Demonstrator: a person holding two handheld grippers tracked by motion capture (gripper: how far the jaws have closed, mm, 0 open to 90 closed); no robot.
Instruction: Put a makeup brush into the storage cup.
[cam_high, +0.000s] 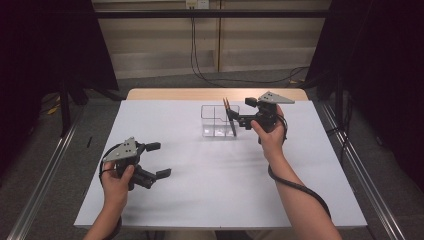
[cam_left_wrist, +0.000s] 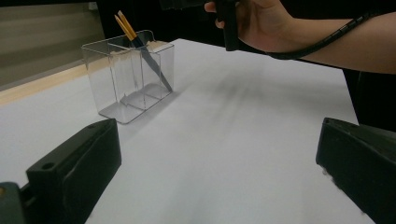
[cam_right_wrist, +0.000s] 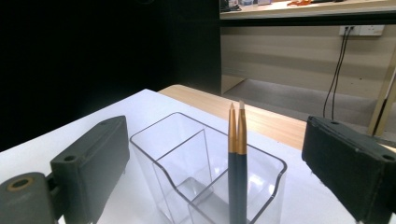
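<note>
A clear plastic organizer (cam_high: 212, 131) with several compartments stands on the far middle of the white table (cam_high: 215, 190). Two dark pens with gold tips (cam_high: 230, 116) lean in its right compartment. My right gripper (cam_high: 243, 112) hangs open at the organizer's right side. In the right gripper view the pens (cam_right_wrist: 237, 158) stand free between the wide-apart jaws of my right gripper (cam_right_wrist: 217, 135), inside the organizer (cam_right_wrist: 187, 154). My left gripper (cam_high: 159, 160) is open and holds nothing, low over the near left of the table. In the left gripper view, my left gripper (cam_left_wrist: 217, 172) faces the organizer (cam_left_wrist: 128, 79) and pens (cam_left_wrist: 140, 46).
A bare wooden strip (cam_high: 215, 94) runs along the table's far edge. Metal rails (cam_high: 45, 175) flank both sides of the table. Cables (cam_high: 200, 70) trail on the floor behind it. The person's right forearm (cam_high: 300, 200) and the gripper's cable cross the near right.
</note>
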